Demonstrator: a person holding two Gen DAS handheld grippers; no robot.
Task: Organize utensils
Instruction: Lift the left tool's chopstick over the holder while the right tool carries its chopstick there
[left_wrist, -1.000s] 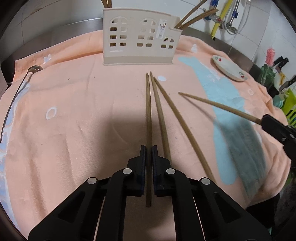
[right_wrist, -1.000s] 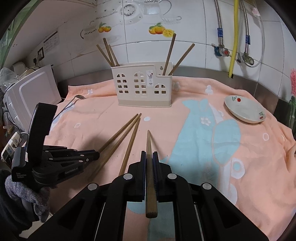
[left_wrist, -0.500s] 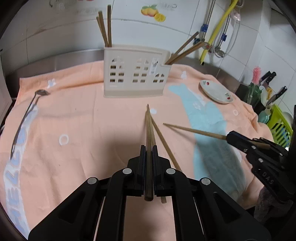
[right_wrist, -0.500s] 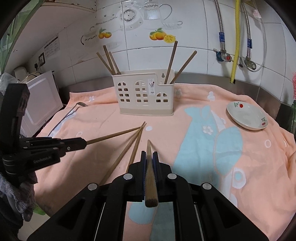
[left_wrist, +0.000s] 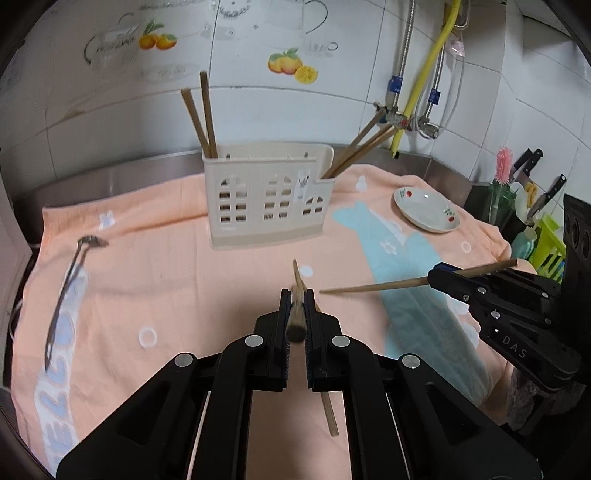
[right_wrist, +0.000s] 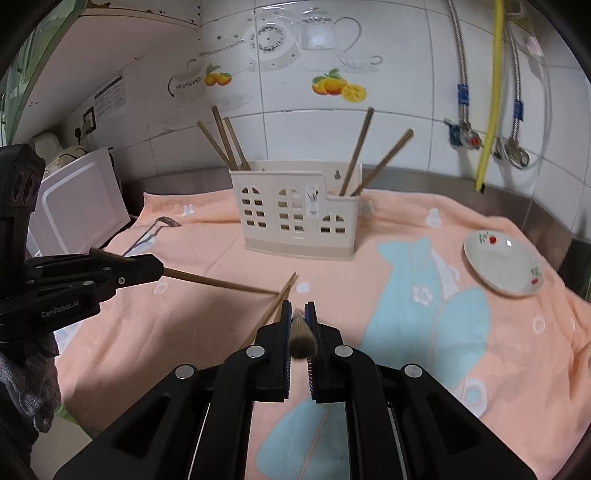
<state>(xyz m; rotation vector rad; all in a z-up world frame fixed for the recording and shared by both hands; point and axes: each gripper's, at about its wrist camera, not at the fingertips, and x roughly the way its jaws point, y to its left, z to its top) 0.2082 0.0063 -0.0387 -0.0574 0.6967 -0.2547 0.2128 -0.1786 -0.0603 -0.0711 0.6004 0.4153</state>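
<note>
Both grippers are clamped on a chopstick each, left gripper (left_wrist: 296, 308) and right gripper (right_wrist: 298, 320) lifted above the towel's (left_wrist: 177, 280) middle, cream holder (left_wrist: 267, 195) by the back edge.

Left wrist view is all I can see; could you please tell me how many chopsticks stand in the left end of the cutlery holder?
Observer: The right wrist view shows three chopsticks in the left end of the cutlery holder.
Operator: Thank you. How many lie loose?
Observer: Two loose chopsticks lie side by side on the cloth, their near ends hidden behind the right gripper.
Operator: And what is off to the far left?
Observer: A white appliance stands there, beyond the spoon.
</note>
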